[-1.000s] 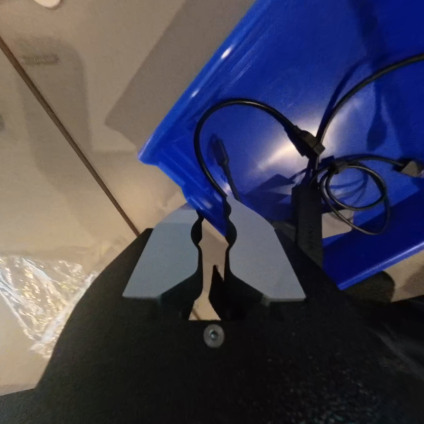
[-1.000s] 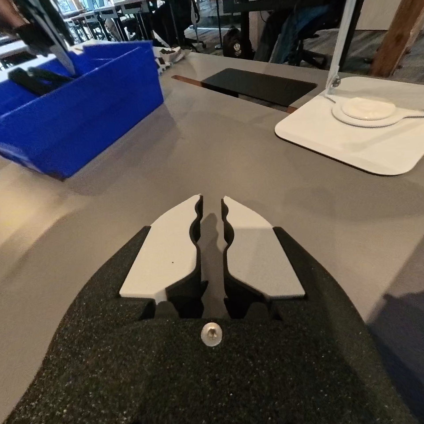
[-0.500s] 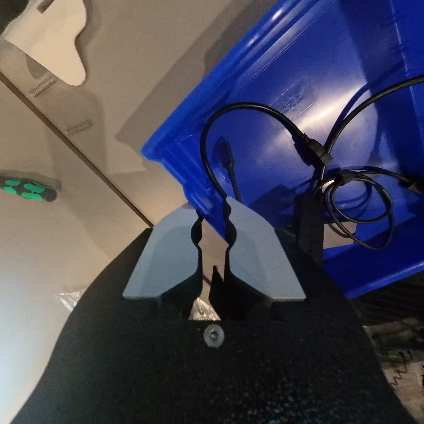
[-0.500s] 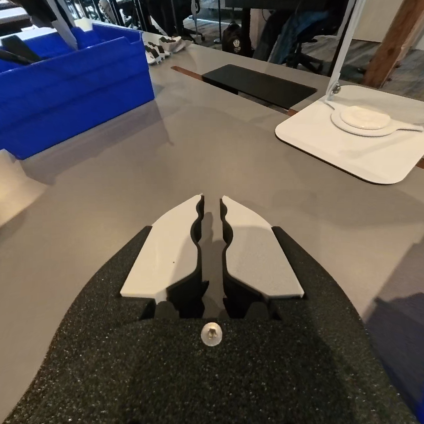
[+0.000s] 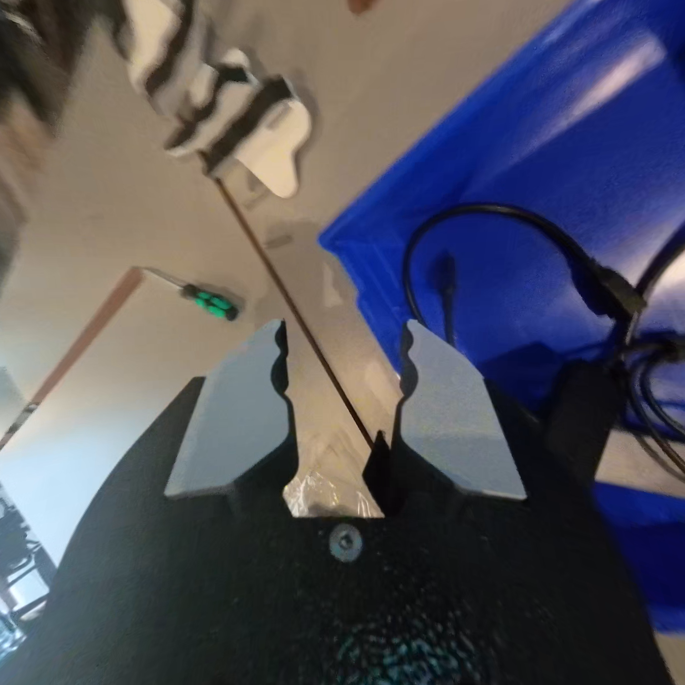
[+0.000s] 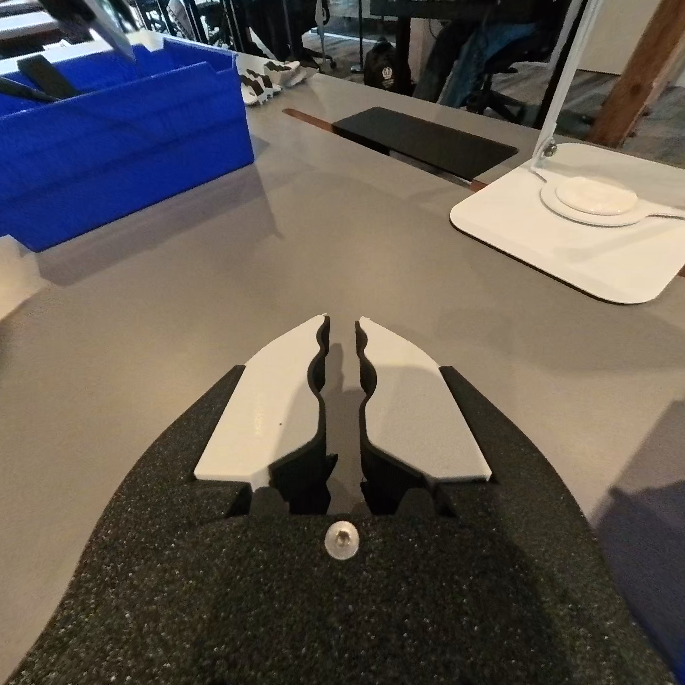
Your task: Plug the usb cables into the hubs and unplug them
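Note:
My left gripper is open and empty, just outside the near-left corner of the blue bin. In the bin lie looped black USB cables, a black plug and a black hub. One cable loop ends right behind my right fingertip. My right gripper is shut with a narrow gap and holds nothing, low over the grey table. In the right wrist view the bin stands at the far left, with the hub sticking up out of it.
A green-handled screwdriver lies on the table left of the bin. White and black parts lie beyond it and also show in the right wrist view. A white lamp base and a black panel are at the right. To reach the black hub in a straight line is about 10 cm for my left fingers, about 45 cm for my right. My left gripper is the nearer one to the black plug: about 12 cm, against 40 cm.
My left jaws have opened wide from nearly shut, and the left gripper has swung left, away from the bin. My right gripper stayed shut and shifted a little over the table.

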Available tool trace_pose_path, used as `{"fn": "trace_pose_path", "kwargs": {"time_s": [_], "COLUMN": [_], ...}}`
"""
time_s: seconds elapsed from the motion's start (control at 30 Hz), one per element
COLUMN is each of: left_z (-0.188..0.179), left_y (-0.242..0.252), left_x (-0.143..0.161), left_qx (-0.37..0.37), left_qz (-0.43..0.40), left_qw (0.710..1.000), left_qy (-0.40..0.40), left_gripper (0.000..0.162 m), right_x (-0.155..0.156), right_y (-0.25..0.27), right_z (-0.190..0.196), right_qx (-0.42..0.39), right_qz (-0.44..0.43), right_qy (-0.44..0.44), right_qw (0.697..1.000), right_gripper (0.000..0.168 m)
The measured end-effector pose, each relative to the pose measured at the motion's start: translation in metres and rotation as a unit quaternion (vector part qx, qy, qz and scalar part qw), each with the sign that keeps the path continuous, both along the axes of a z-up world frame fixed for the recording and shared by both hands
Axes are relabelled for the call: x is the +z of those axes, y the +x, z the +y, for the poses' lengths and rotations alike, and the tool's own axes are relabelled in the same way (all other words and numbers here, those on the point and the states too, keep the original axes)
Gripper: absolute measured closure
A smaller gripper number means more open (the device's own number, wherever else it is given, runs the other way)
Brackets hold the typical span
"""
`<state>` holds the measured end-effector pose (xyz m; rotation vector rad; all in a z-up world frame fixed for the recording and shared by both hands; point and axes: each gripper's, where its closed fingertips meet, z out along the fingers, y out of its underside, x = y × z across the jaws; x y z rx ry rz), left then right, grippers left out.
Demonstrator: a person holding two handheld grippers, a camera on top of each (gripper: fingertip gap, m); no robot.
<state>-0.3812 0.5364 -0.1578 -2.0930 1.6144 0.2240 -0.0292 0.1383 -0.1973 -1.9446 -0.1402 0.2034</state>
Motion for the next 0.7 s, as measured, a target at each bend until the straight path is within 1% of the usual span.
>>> {"fn": "trace_pose_path", "kwargs": {"time_s": [0.07, 0.13, 0.2, 0.3, 0.4, 0.53, 0.63, 0.7], "left_z": [-0.001, -0.012, -0.034, -0.078, -0.118, -0.168, -0.198, -0.212], "left_y": [0.005, 0.009, 0.011, 0.005, -0.01, -0.029, -0.04, -0.038], "left_x": [0.024, 0.049, 0.068, 0.087, 0.095, 0.089, 0.091, 0.09], "left_qx": [0.01, 0.018, 0.021, 0.02, 0.022, 0.059, 0.095, 0.101], "left_qz": [-0.06, -0.126, -0.18, -0.23, -0.261, -0.322, -0.391, -0.443], "left_qw": [0.996, 0.986, 0.974, 0.957, 0.936, 0.903, 0.86, 0.833], "left_qy": [0.064, 0.108, 0.135, 0.176, 0.234, 0.279, 0.315, 0.315], "left_gripper": [0.102, 0.102, 0.104, 0.106, 0.109, 0.111, 0.117, 0.117], "right_x": [0.001, 0.001, 0.001, 0.002, 0.003, 0.006, 0.008, 0.011], "right_y": [0.001, 0.001, 0.002, 0.002, 0.002, 0.002, 0.002, 0.0], "right_z": [0.0, 0.0, 0.0, 0.0, 0.0, 0.0, -0.001, -0.001], "right_qx": [-0.001, -0.003, -0.004, -0.007, -0.007, -0.009, -0.009, -0.006], "right_qz": [0.001, 0.001, 0.001, -0.002, -0.003, -0.014, -0.017, -0.011], "right_qy": [0.002, 0.003, 0.006, 0.008, 0.011, 0.021, 0.028, 0.033], "right_qw": [1.0, 1.0, 1.0, 1.0, 1.0, 1.0, 0.999, 0.999], "right_gripper": [0.155, 0.155, 0.155, 0.155, 0.155, 0.155, 0.156, 0.156]}}
